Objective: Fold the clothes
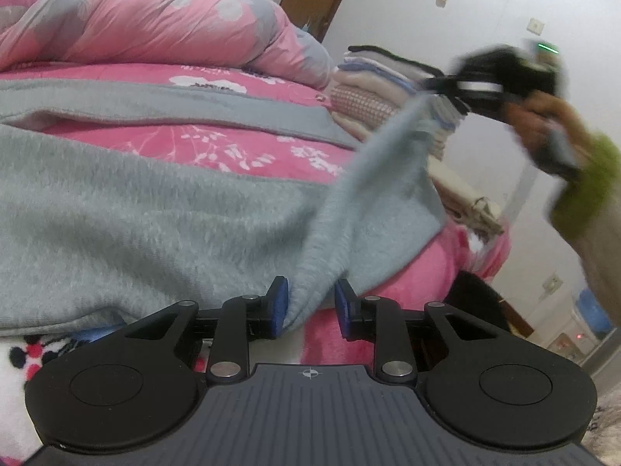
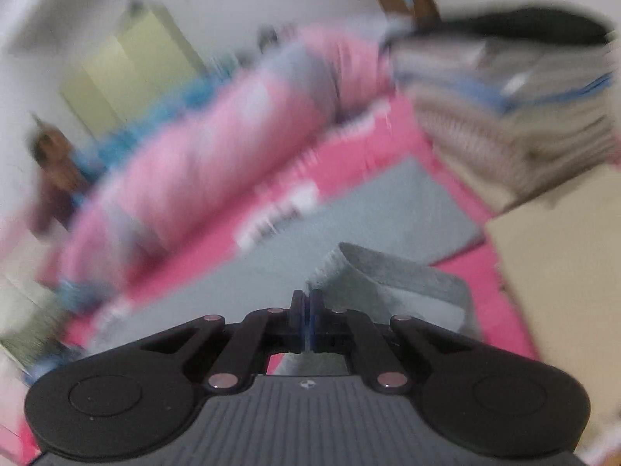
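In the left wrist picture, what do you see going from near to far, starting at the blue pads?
Left hand-held gripper → grey garment → pink floral sheet → pink quilt → wall.

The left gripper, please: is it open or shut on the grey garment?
Open: the left gripper shows a gap, grey garment edge lying loosely between.

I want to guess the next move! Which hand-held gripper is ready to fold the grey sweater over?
Probably the right hand-held gripper: it is shut on a lifted corner of the grey sweater. The left hand-held gripper is open, with cloth only lying between its fingers.
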`<state>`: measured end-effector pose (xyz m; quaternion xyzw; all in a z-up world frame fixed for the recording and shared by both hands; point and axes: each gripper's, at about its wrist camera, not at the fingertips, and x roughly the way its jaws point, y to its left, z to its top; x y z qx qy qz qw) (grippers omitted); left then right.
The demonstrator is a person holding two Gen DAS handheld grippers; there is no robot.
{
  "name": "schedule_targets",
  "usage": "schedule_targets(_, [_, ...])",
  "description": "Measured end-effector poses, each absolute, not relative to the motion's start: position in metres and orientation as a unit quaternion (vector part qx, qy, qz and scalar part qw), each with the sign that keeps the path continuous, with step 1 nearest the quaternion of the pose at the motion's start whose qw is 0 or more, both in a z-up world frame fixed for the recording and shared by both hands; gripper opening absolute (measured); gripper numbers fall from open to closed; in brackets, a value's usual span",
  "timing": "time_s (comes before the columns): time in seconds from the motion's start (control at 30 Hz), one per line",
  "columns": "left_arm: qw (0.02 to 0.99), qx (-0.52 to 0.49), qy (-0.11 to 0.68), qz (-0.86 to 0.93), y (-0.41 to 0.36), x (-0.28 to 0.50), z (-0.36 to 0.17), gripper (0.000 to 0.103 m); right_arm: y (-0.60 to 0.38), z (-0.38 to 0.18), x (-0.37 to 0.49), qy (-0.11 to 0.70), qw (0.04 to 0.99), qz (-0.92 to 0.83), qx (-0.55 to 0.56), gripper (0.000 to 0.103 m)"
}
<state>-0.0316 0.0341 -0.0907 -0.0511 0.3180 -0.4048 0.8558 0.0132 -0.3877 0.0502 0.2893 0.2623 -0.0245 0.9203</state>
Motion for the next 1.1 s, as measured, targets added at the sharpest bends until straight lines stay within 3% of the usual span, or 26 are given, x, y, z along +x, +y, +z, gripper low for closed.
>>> schedule_targets(0.17, [0.859,-0.043,0.302,-0.412,0.039,-0.045,-0.077,0.026,-0.391,0.059,-0.147,0.16,0.922,-0.026,0.351,0.0])
schedule_targets(0.33, [0.854,-0.068,0.319,-0.406,0.053,-0.064,-0.074,0.027,-0.39,-0.028,-0.26,0.158,0.867,-0.086,0.466,0.001])
schedule_targets(0.5, [0.849,-0.128,0.351,-0.374,0.079,-0.074,-0.077,0.031,-0.395,-0.116,-0.306,0.172,0.792,-0.161,0.564,0.0])
schedule_targets(0.7, [0.854,-0.2,0.363,-0.313,0.105,-0.07,-0.081,0.04,-0.415,-0.134,-0.317,0.156,0.778,-0.178,0.583,0.004])
schedule_targets(0.87, [0.863,-0.23,0.364,-0.265,0.116,-0.062,-0.079,0.042,-0.431,-0.124,-0.289,0.166,0.808,-0.159,0.542,0.022])
schedule_targets(0.93, [0.867,-0.237,0.365,-0.242,0.12,-0.054,-0.077,0.042,-0.421,-0.104,-0.26,0.178,0.847,-0.13,0.483,0.043])
schedule_targets(1.03, [0.869,-0.257,0.367,-0.21,0.129,-0.043,-0.079,0.043,-0.405,-0.074,-0.218,0.195,0.896,-0.084,0.389,0.046])
schedule_targets(1.1, [0.868,-0.274,0.367,-0.191,0.136,-0.036,-0.08,0.043,-0.395,-0.055,-0.19,0.205,0.922,-0.053,0.324,0.057])
